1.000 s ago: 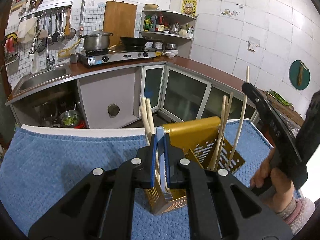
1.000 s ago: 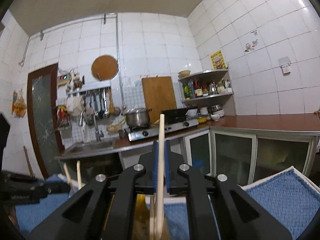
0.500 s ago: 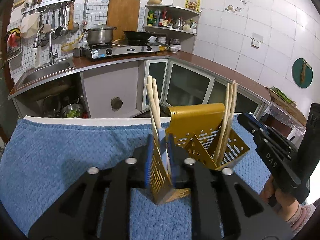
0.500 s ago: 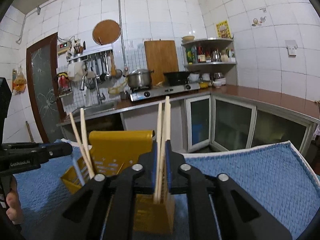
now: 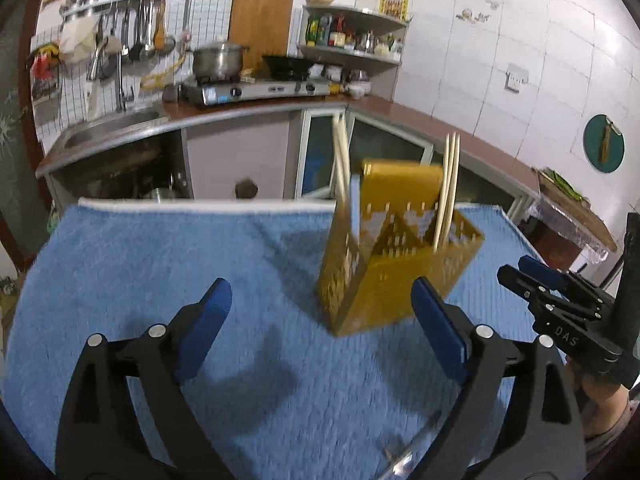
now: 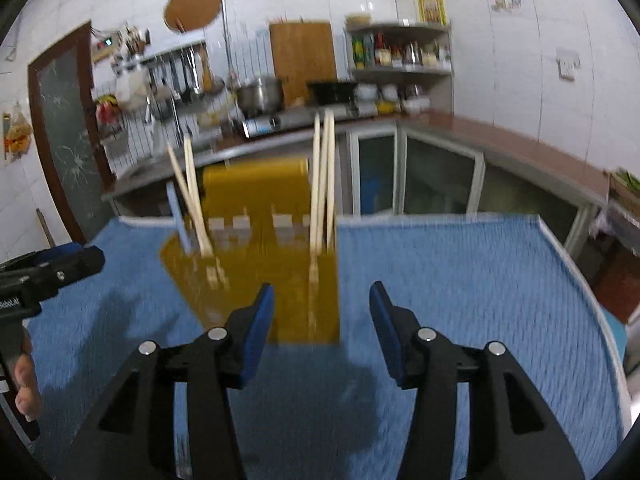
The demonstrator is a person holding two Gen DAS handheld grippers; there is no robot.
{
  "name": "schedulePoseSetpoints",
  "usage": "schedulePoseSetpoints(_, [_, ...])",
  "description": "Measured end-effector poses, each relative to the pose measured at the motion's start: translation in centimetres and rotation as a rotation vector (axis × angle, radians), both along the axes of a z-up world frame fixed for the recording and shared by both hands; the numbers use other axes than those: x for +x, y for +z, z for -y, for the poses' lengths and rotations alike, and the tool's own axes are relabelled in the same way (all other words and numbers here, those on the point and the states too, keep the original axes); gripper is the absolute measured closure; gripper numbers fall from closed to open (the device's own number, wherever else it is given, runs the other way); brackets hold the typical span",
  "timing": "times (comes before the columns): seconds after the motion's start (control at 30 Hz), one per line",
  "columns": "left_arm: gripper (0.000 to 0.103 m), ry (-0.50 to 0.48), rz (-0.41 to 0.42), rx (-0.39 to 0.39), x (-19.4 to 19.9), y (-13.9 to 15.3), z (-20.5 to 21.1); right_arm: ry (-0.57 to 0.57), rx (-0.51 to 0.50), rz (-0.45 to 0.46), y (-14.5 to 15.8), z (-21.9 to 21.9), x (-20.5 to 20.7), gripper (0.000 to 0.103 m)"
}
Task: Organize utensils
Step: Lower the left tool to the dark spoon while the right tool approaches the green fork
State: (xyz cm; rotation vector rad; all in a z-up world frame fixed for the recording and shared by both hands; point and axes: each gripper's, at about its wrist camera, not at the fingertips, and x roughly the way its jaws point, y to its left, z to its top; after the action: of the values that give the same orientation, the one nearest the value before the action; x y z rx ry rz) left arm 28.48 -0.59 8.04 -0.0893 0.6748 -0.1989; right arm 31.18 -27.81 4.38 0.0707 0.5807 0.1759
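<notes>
A yellow perforated utensil holder (image 5: 394, 256) (image 6: 260, 240) stands upright on the blue towel (image 5: 160, 264). In its left slot are two pale chopsticks (image 5: 340, 160) (image 6: 192, 200) and a blue-handled utensil (image 6: 176, 216). More chopsticks (image 5: 448, 192) (image 6: 322, 184) stand in the right slot. My left gripper (image 5: 320, 300) is in front of the holder, its jaws opening wide with nothing gripped. My right gripper (image 6: 322, 296) is also in front of it, jaws opening and holding nothing. Each gripper shows at the edge of the other's view: the right (image 5: 536, 276), the left (image 6: 60, 264).
The towel (image 6: 460, 280) covers the table to its edges. A blurred shiny metal item (image 5: 404, 456) lies near the front edge. Beyond are a kitchen counter with a sink (image 5: 108, 128), a stove with a pot (image 5: 218, 60) and a corner shelf (image 5: 352, 40).
Both grippers let go of their chopsticks, which now stand in the holder. Both have opened and drawn back from the holder, and the right one has tilted downward.
</notes>
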Motion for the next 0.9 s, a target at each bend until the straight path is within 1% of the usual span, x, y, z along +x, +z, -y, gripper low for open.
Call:
schedulePoseSetpoints(0.13, [0.012,-0.013,-0.056,-0.002,-1.2,-2.4,-0.6,-0.019,-0.024,-0.047,-2.6,-0.1,-1.7,0.054])
schedulePoseSetpoints(0.2, [0.012,-0.014,-0.079,0.009,-1.7,-3.5,-0.8,-0.023,-0.022,-0.069,-3.5,0.0,-2.1,0.054])
schedulePoseSetpoints(0.37, [0.012,-0.027,-0.123,0.008,-2.9,-5.5,-0.8,-0.064,-0.006,-0.136,-6.3,1.1,-3.3,0.054])
schedulePoseSetpoints(0.53, [0.012,-0.054,-0.149,0.027,-4.4,-6.9,-0.1,-0.089,0.016,-0.171,-7.7,2.0,-4.9,0.054])
schedulePoseSetpoints(0.73, [0.012,-0.085,-0.184,0.034,-6.0,-8.5,0.7,-0.09,-0.003,-0.194,-8.8,1.9,-6.5,0.054])
schedulePoseSetpoints(0.9, [0.013,-0.12,-0.201,0.045,-7.4,-9.3,1.1,-0.1,0.005,-0.204,-9.3,2.0,-7.4,0.054])
